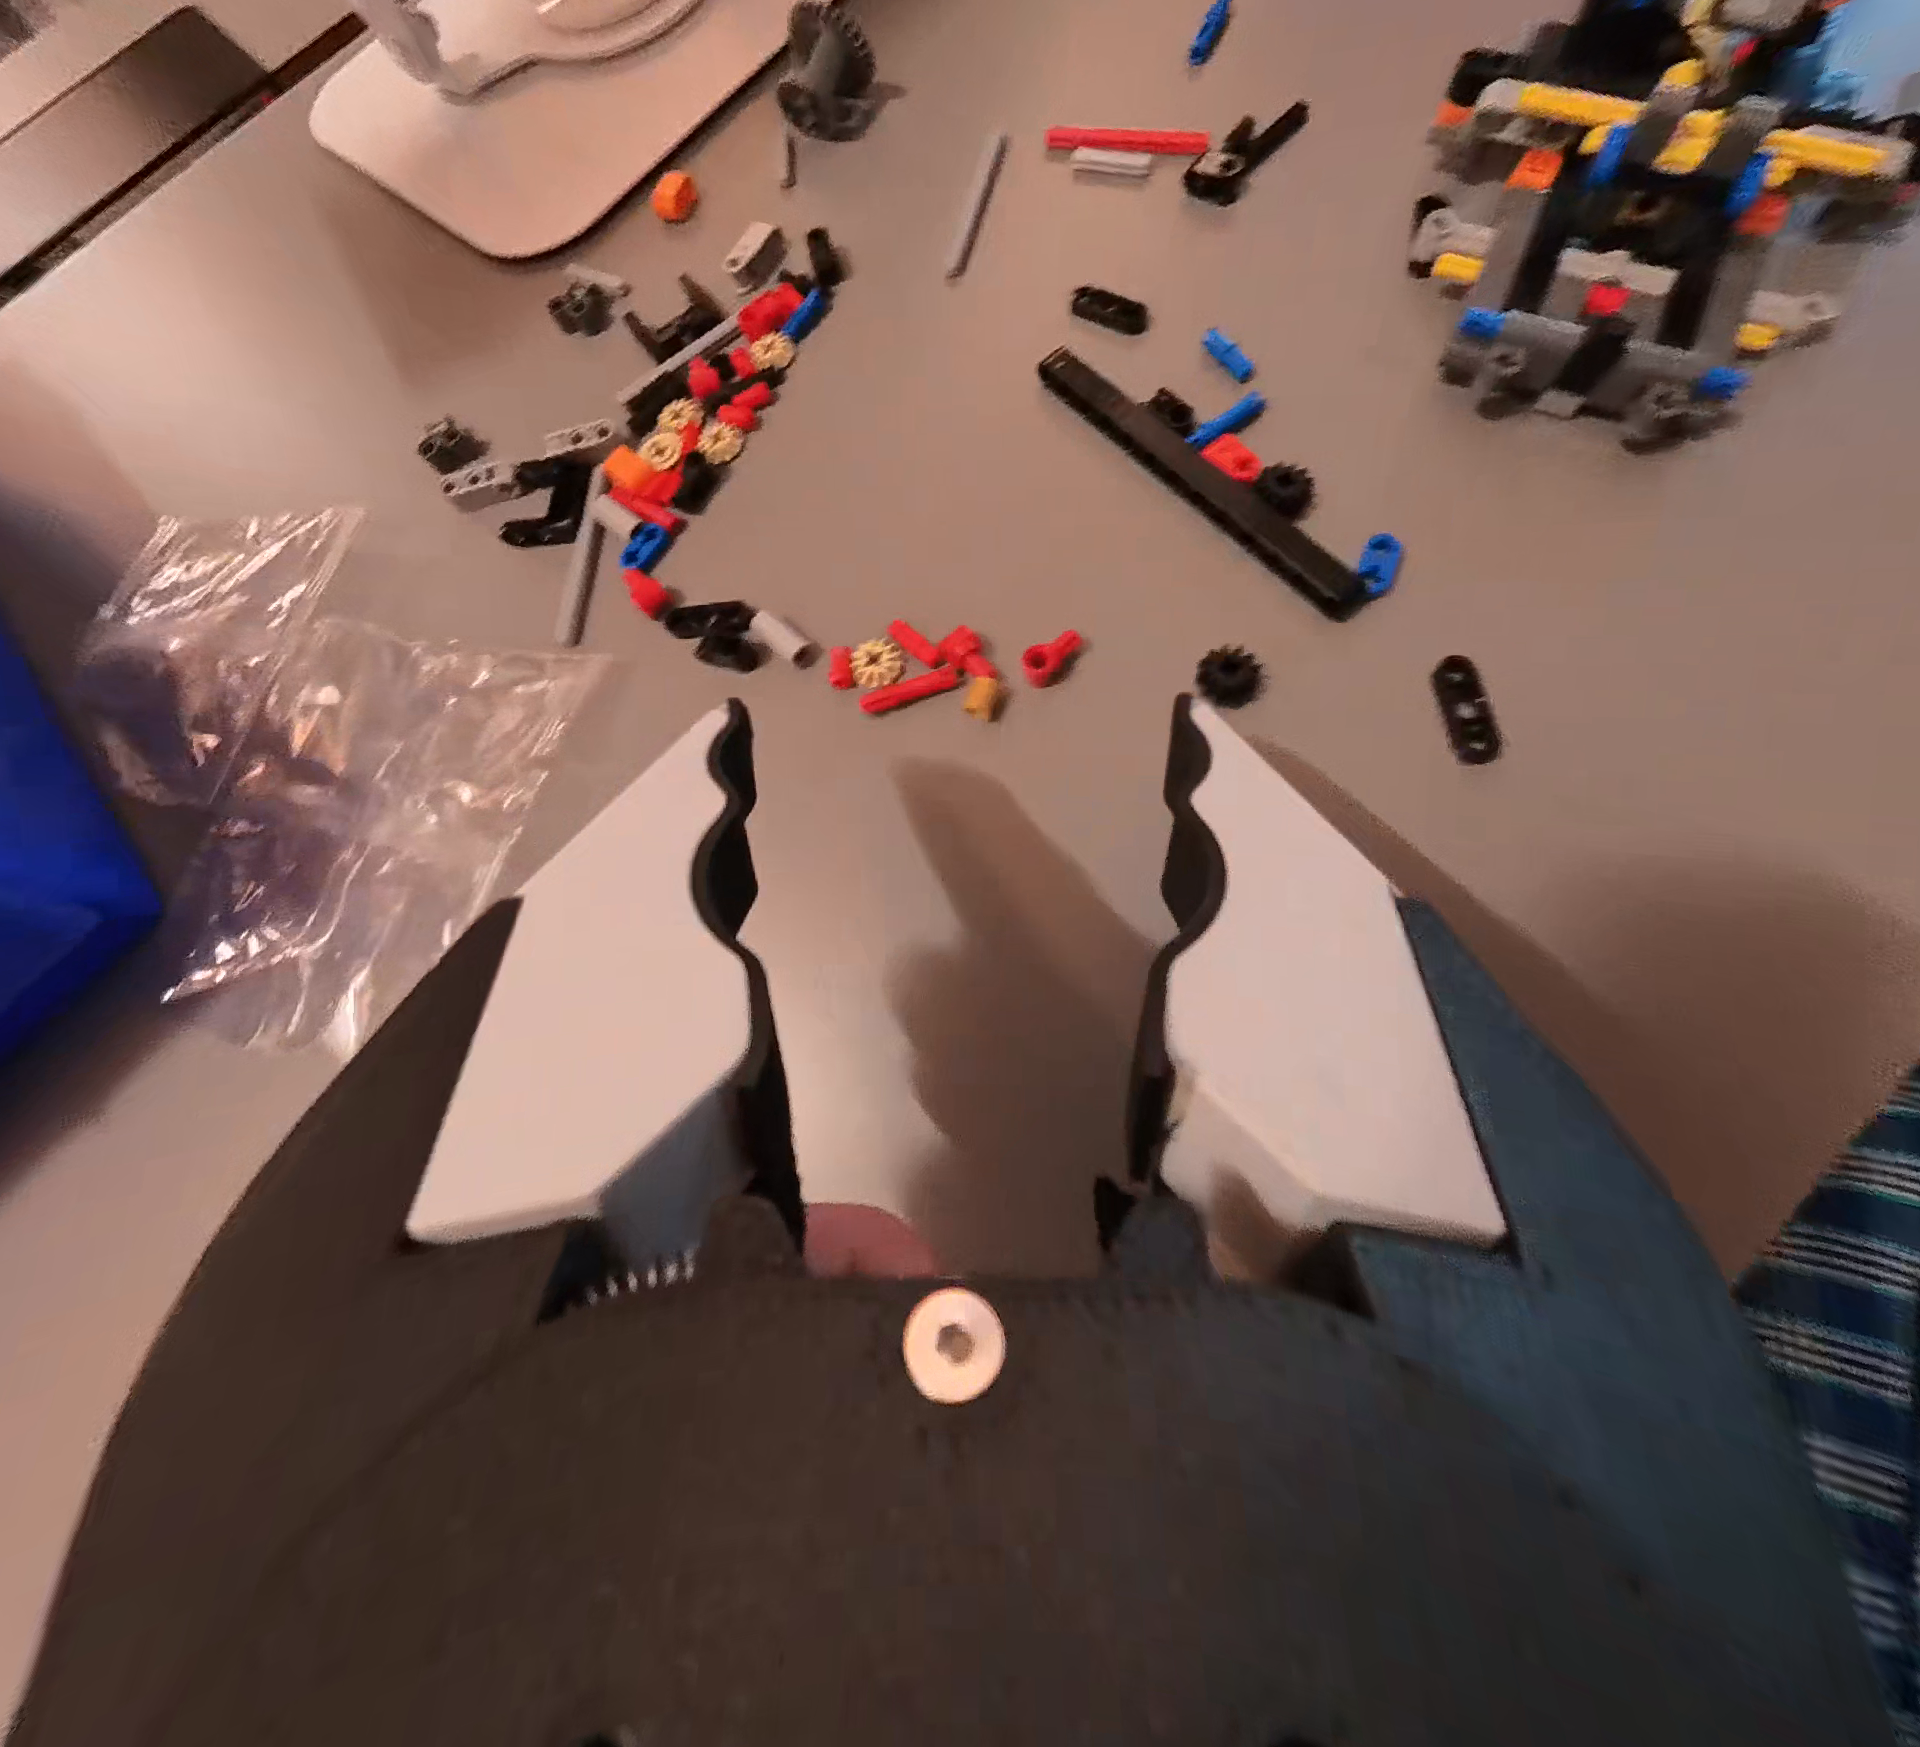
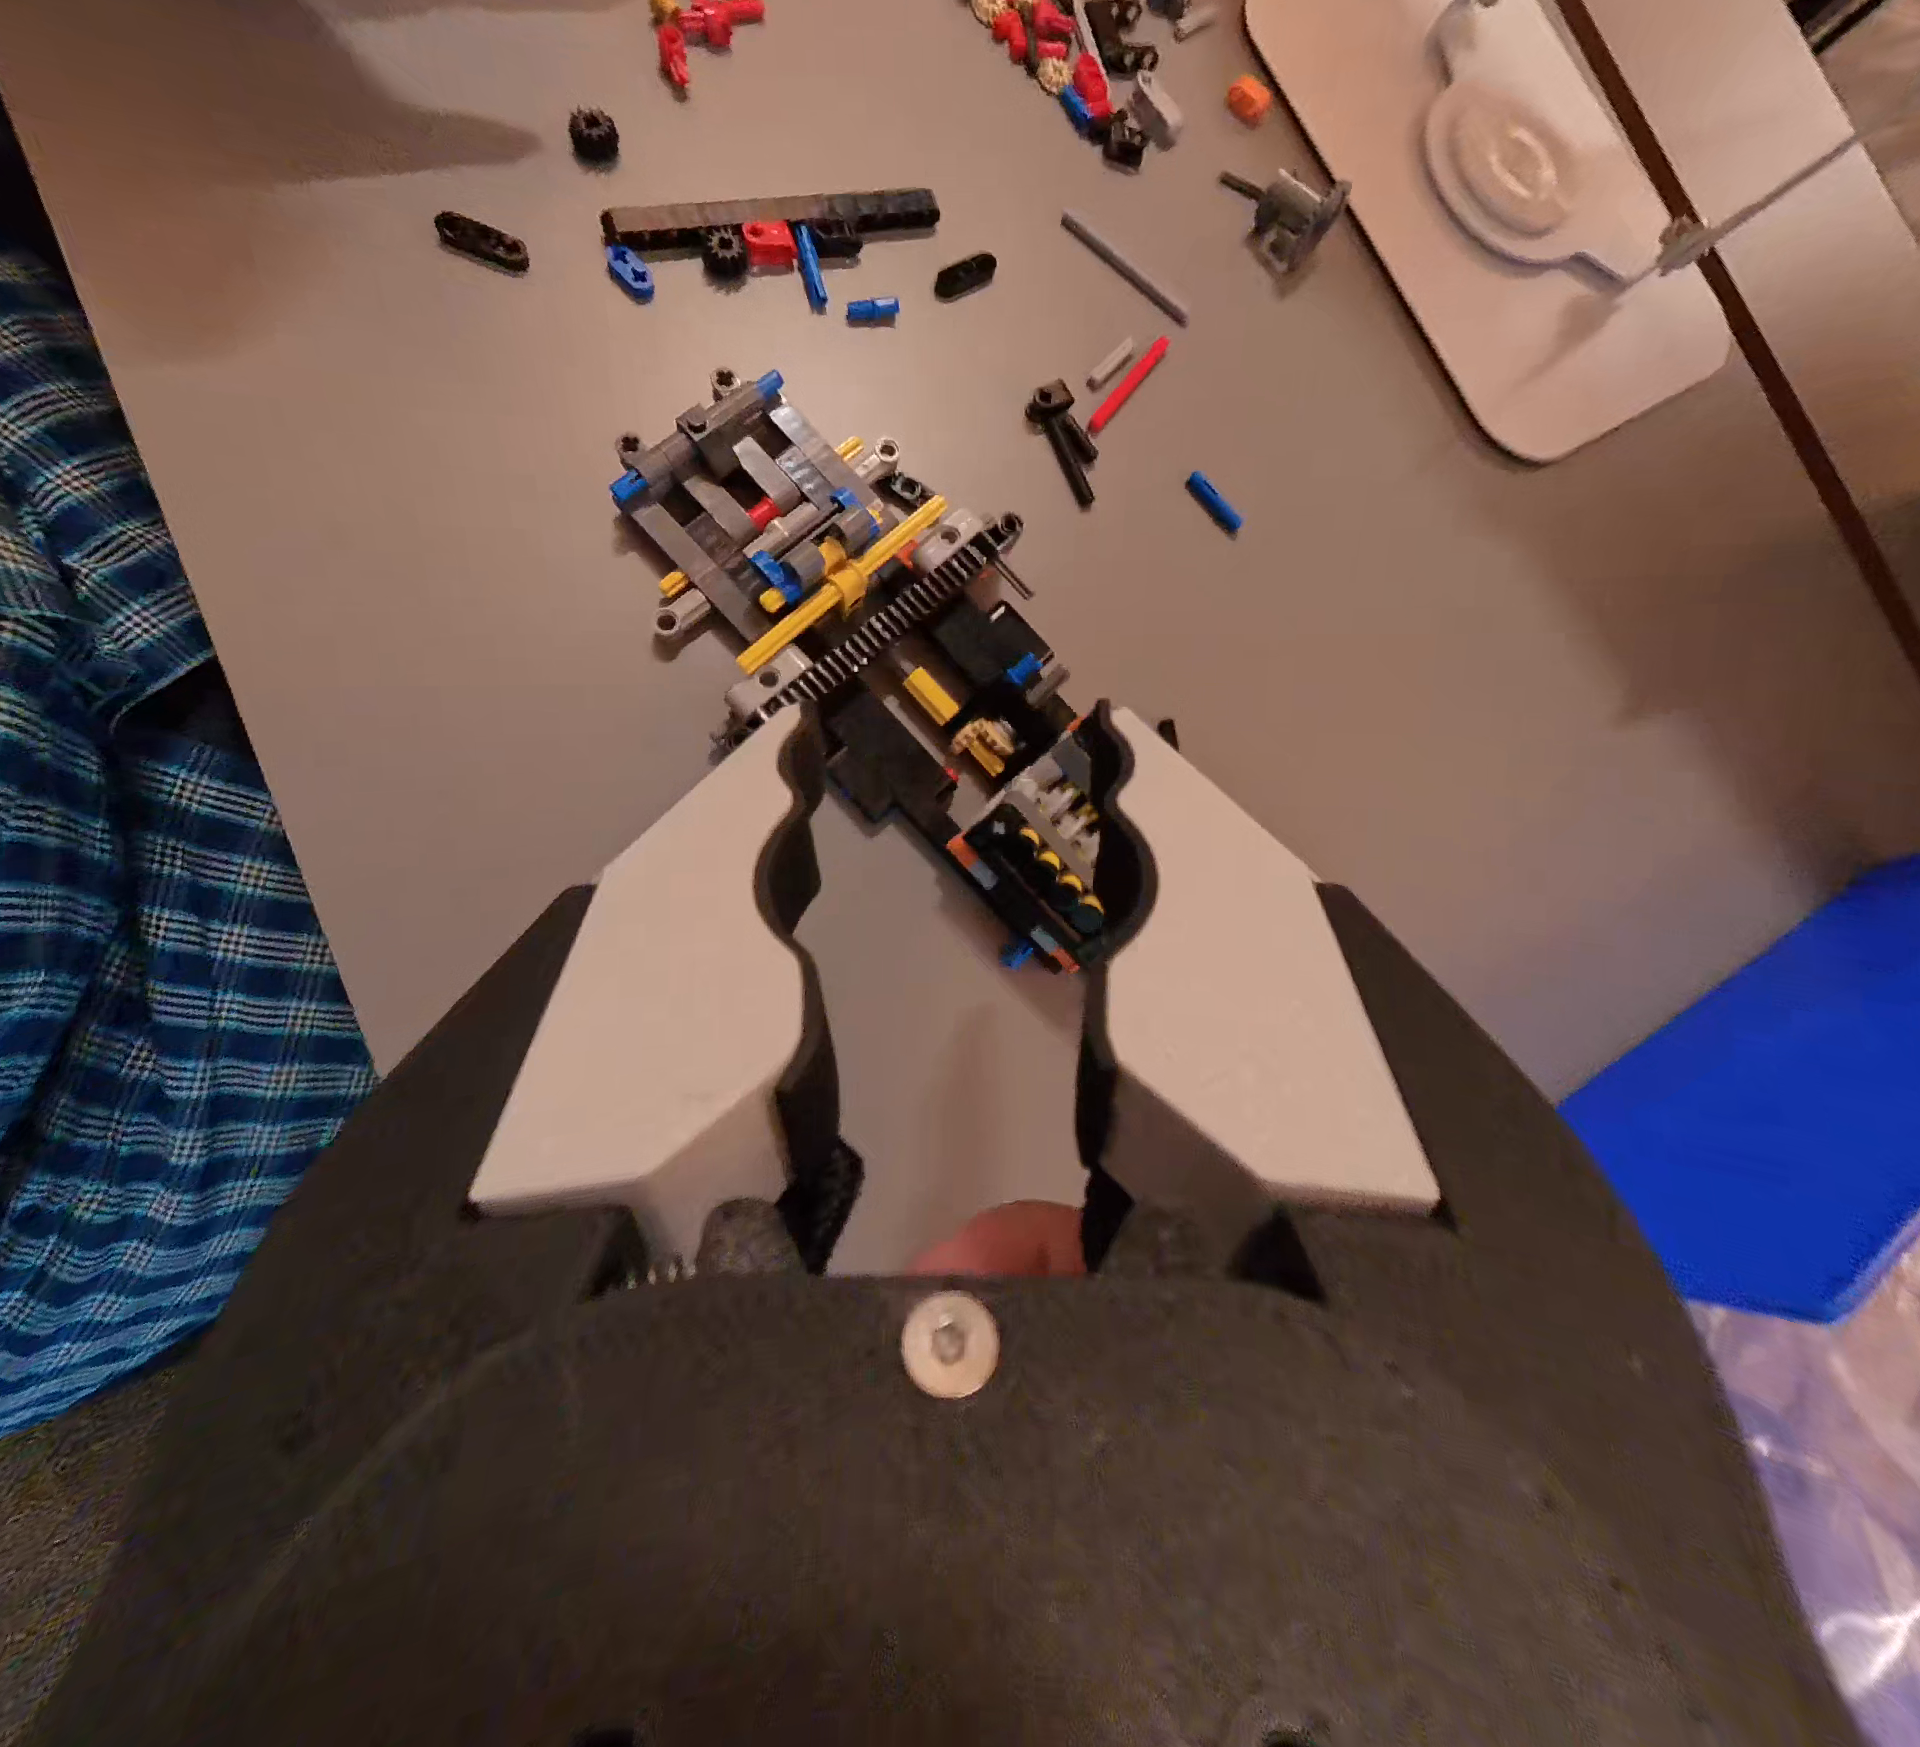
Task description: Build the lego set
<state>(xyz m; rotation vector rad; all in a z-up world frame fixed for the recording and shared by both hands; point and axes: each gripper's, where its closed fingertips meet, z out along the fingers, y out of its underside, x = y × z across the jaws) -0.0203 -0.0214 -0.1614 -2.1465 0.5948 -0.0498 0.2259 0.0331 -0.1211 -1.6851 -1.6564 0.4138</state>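
The partly built lego model, grey and black with yellow axles and blue pins, lies diagonally on the grey table. My right gripper is closed around its near end, with both pads against it. The model also shows, blurred, at the top right of the left wrist view. My left gripper is open and empty, low over the table just short of a small cluster of red pieces. A black gear lies by its right fingertip.
A long black beam with small parts beside it lies ahead. A pile of red, black and tan pieces is to its left. A white stand base is at the back left. Clear plastic bags and a blue box are on the left. My left gripper's tips are some 30 cm from the white stand base. Look for it in the right wrist view too.
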